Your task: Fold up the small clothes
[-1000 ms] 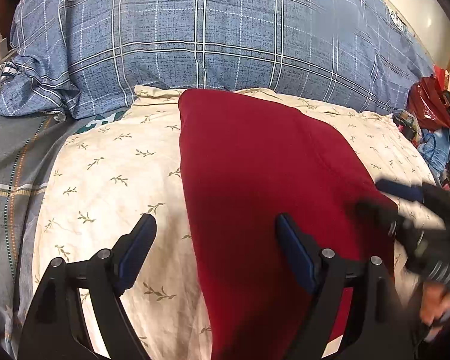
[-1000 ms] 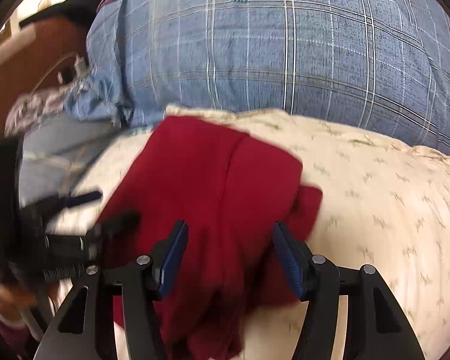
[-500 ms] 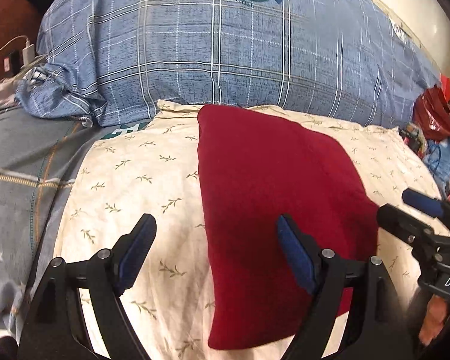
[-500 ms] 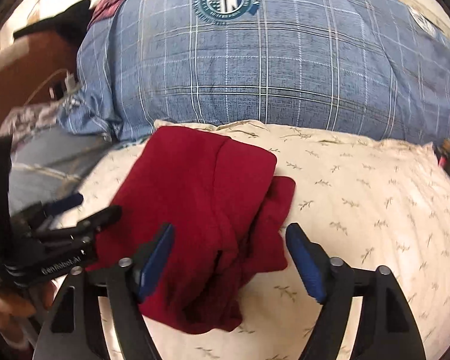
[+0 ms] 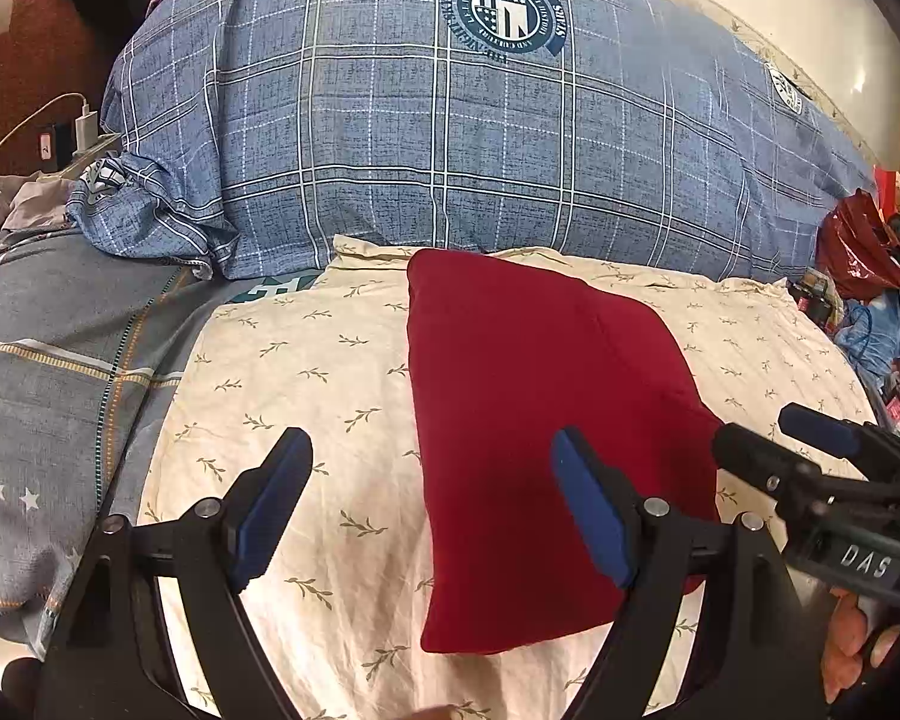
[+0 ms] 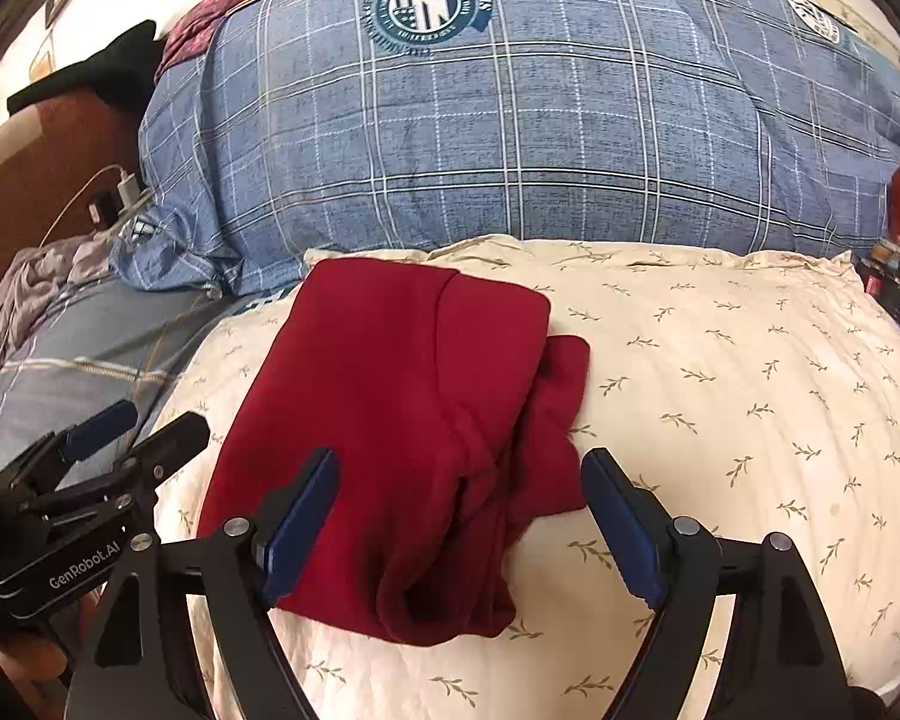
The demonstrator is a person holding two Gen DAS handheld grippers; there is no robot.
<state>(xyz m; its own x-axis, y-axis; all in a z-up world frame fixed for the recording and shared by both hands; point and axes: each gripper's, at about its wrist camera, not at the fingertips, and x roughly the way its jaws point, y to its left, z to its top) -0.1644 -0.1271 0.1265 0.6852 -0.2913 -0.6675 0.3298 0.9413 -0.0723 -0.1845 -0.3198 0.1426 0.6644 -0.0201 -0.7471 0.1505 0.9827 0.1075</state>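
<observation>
A dark red garment [image 5: 534,420] lies folded into a rectangle on a cream leaf-print pillow [image 5: 306,372]. In the right wrist view the garment [image 6: 402,420] shows layered folds, with a flap sticking out on its right side. My left gripper [image 5: 432,498] is open and empty, held above the garment's left edge. My right gripper [image 6: 459,516] is open and empty, above the garment's near end. Each gripper shows in the other's view, the right one [image 5: 810,450] at the garment's right and the left one [image 6: 132,432] at its left.
A big blue plaid pillow [image 5: 450,138] stands behind the cream pillow. A grey bedcover [image 5: 60,360] lies at the left. A charger and cable [image 5: 84,126] sit at the far left. A red bag [image 5: 858,240] and clutter lie at the right.
Both grippers have pulled back and up from the garment. The right gripper has opened wider. The garment now lies flat and free.
</observation>
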